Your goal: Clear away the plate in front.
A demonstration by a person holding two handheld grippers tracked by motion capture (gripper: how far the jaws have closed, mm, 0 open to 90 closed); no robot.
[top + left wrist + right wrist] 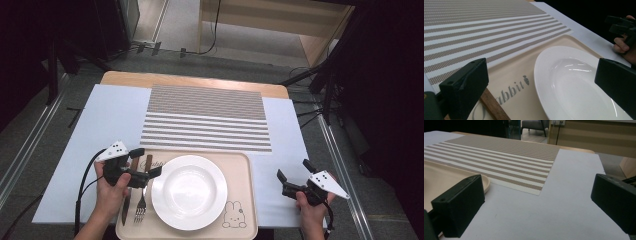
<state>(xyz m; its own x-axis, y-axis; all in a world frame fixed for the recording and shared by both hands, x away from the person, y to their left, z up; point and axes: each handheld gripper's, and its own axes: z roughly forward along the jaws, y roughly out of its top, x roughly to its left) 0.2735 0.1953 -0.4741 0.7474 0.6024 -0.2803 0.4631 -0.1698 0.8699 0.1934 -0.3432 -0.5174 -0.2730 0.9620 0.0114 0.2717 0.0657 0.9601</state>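
Fork (pixel 141 206) and knife (pixel 125 205) lie on the tray's (pixel 240 165) left side, directly under the left gripper (pixel 146 162), jaws wide, nothing between them. White plate (pixel 189 191) just beside. Right gripper (pixel 294 170) over the table, jaws wide, empty.

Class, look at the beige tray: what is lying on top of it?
On the tray lie a white plate, and at its left a fork and a knife. Their handles are partly hidden by the left tool.
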